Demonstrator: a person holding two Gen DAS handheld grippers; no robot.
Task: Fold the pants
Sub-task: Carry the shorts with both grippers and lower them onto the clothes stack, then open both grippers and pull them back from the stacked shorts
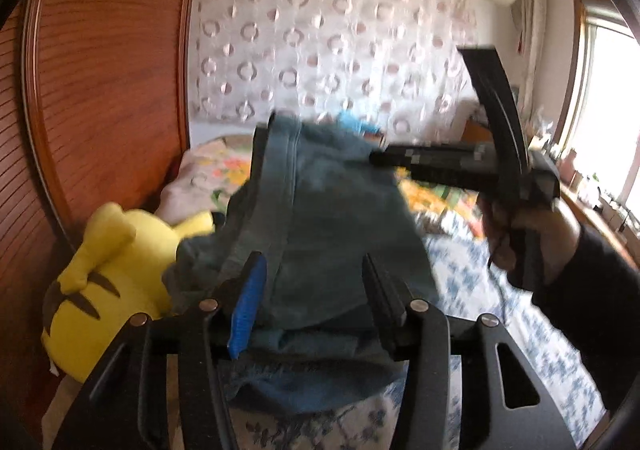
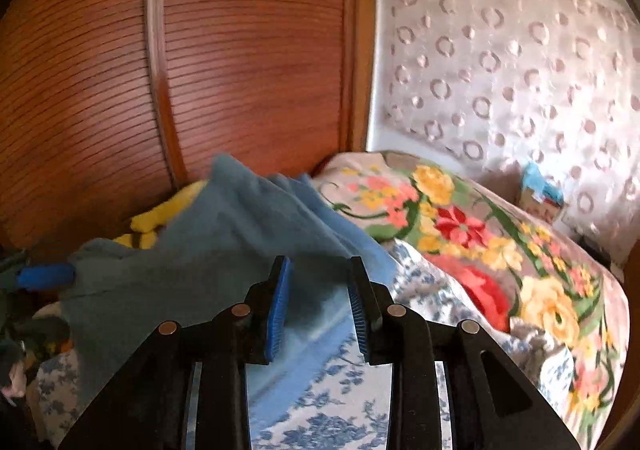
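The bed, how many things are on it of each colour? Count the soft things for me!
Blue: 1, the pants
Yellow: 1, the plush toy
Flowery, many colours: 1, the floral blanket
Blue and white: 1, the patterned bedsheet
Total: 4

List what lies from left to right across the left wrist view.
Wooden wardrobe door → yellow plush toy → blue pants → right claw with the hand holding it → window.
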